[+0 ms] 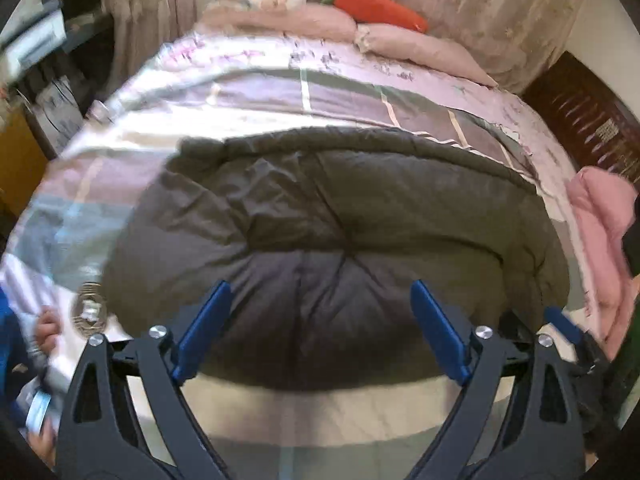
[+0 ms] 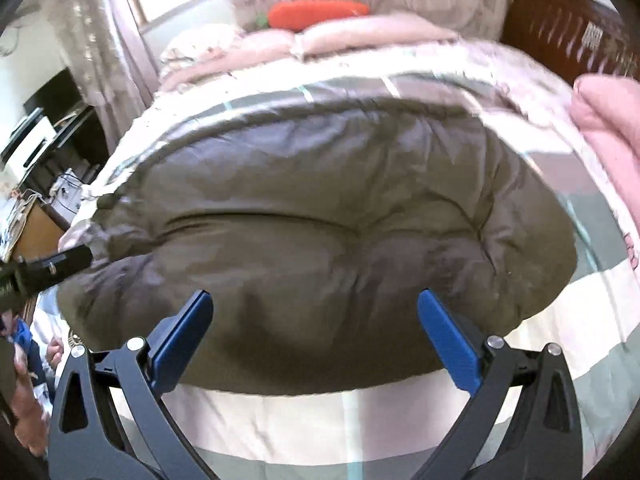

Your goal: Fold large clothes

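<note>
- Bed (image 1: 132,168): striped and floral cover; it carries everything, with pillows and an orange carrot-shaped cushion (image 1: 378,10) at the far end.
- Dark grey-brown padded garment (image 1: 340,216): lies across the near half of the bed, close to the near edge and roughly centred between the side edges. It looks like a compact, puffy, rounded block with no sleeve or hem trailing out, so you are probably late in the folding; whether another fold is due you cannot tell from here.
- Pink garment (image 1: 600,216): bunched at the right edge of the bed, apart from the dark one. It appears unfolded, so work likely remains there.
- Left gripper (image 1: 322,328): jaws spread wide, nothing between them, hovering over the near edge of the dark garment.
- Right gripper (image 2: 316,332): likewise spread and empty, above the same near edge.
- Your next grasp is not yet made.
</note>
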`<action>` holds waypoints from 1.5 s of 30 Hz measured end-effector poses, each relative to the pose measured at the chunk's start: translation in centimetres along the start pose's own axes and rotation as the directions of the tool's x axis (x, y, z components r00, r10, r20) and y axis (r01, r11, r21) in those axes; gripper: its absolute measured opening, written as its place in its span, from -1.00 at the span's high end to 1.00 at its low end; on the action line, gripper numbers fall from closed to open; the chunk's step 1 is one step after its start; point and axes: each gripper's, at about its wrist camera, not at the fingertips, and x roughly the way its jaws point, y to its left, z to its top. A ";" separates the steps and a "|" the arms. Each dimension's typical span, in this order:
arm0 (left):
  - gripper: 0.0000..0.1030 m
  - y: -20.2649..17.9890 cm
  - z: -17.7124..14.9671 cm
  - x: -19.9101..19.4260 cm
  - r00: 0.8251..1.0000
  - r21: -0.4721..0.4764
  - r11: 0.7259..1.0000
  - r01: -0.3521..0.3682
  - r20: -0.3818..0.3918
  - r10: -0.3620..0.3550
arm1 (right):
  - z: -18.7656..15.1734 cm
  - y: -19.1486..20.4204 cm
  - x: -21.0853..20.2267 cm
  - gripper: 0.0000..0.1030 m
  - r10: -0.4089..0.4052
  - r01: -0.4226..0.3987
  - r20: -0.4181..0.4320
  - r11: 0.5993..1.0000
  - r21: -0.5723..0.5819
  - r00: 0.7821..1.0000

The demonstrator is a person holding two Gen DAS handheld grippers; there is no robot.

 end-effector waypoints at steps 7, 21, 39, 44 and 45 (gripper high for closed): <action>-0.96 -5.1 -3.8 -3.7 0.995 0.131 0.989 -0.064 0.090 0.052 | -0.2 -2.0 -2.7 -0.97 -0.084 0.084 -0.008 0.996 -0.014 0.996; -0.96 -9.9 -6.6 -6.9 0.989 0.162 0.987 -0.025 0.148 0.001 | -0.7 -4.5 -7.5 -0.97 -0.191 0.191 0.047 0.982 0.008 0.980; -0.96 -8.4 -6.7 -6.0 0.982 0.124 0.980 -0.156 0.129 0.139 | -1.4 -3.2 -8.1 -0.97 -0.199 0.204 0.067 0.977 -0.067 0.978; -0.96 -8.1 -6.8 -5.8 0.982 0.119 0.980 -0.157 0.119 0.143 | -1.5 -3.1 -8.0 -0.97 -0.195 0.198 0.054 0.978 -0.068 0.979; -0.96 -8.0 -6.8 -5.7 0.983 0.116 0.981 -0.154 0.117 0.140 | -1.6 -3.0 -8.1 -0.97 -0.196 0.200 0.055 0.977 -0.069 0.979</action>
